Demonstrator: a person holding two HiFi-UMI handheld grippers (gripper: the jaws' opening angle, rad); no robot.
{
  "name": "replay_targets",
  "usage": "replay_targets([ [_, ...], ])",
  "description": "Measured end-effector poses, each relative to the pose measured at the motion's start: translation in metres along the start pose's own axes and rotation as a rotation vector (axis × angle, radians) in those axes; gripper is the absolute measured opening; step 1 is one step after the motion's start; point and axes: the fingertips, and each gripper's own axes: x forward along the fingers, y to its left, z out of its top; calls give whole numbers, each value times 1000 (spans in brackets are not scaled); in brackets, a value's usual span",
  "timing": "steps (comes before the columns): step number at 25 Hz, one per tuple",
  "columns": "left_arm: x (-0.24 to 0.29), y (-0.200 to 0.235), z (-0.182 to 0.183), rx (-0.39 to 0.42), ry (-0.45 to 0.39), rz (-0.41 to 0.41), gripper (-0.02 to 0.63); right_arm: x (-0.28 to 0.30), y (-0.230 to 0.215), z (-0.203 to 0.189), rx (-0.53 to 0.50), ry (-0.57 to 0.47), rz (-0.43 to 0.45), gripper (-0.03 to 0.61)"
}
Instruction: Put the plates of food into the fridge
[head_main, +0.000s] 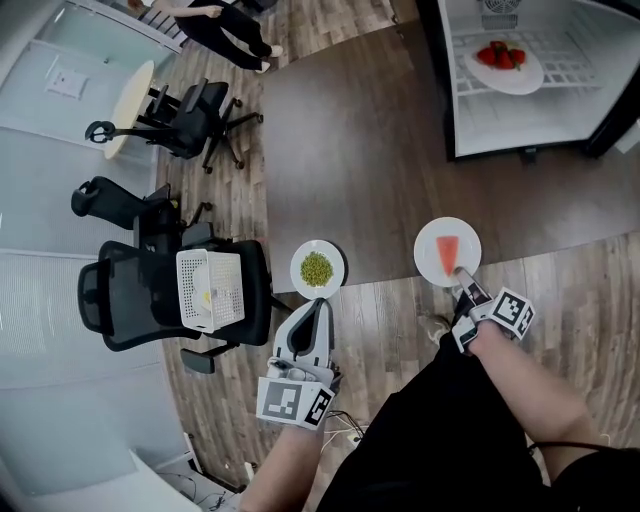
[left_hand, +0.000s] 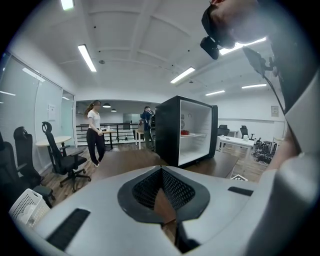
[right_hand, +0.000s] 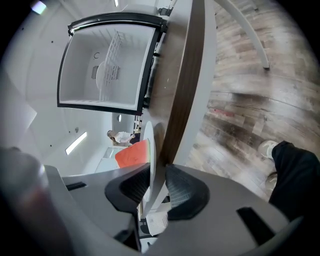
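A white plate with a red watermelon slice (head_main: 447, 250) sits at the near edge of the dark table (head_main: 370, 130). My right gripper (head_main: 463, 282) is shut on its near rim; in the right gripper view the rim (right_hand: 149, 145) stands edge-on between the two pads. A white plate of green peas (head_main: 317, 269) lies to the left at the same edge. My left gripper (head_main: 320, 303) points at it from just short of it, shut and empty (left_hand: 161, 172). The open fridge (head_main: 530, 70) stands beyond the table, with a plate of strawberries (head_main: 503, 68) on its shelf.
Black office chairs (head_main: 170, 290) crowd the left, one bearing a white basket (head_main: 210, 290). A small round table (head_main: 130, 95) stands farther back. A person (left_hand: 95, 131) stands across the room. Wooden floor lies between me and the table.
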Motion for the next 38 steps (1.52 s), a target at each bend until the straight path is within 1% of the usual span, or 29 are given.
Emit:
replay_targets([
  [2, 3, 1, 0, 2, -5, -8, 3, -2, 1, 1, -39, 3, -15, 69],
  [4, 7, 1, 1, -1, -11, -17, 3, -4, 4, 0, -54, 6, -22, 29],
  [7, 12, -1, 3, -8, -23, -36, 3, -8, 6, 0, -18, 0, -16, 23],
  [10, 16, -2, 5, -13, -30, -56, 3, -16, 6, 9, -54, -6, -29, 20],
  [13, 23, -2, 7, -21, -40, -73, 3, -24, 10, 15, -37, -18, -36, 21],
  [17, 31, -5, 16, -29, -63, -95, 3, -35, 24, 24, -5, -44, 7, 21],
  [19, 33, -6, 21, -30, -75, -107, 3, -40, 34, 28, 16, -59, 13, 21],
  [22, 39, -9, 28, -32, -89, -122, 3, -46, 45, 42, -8, -76, 26, 21],
  [26, 49, -14, 41, -40, -112, -141, 3, -52, 65, 63, -13, -105, 57, 21],
  [35, 75, -31, 78, -38, -169, -190, 3, -72, 105, 118, 18, -199, 97, 21],
  [38, 85, -38, 91, -37, -186, -201, 3, -78, 116, 142, 21, -232, 93, 21],
])
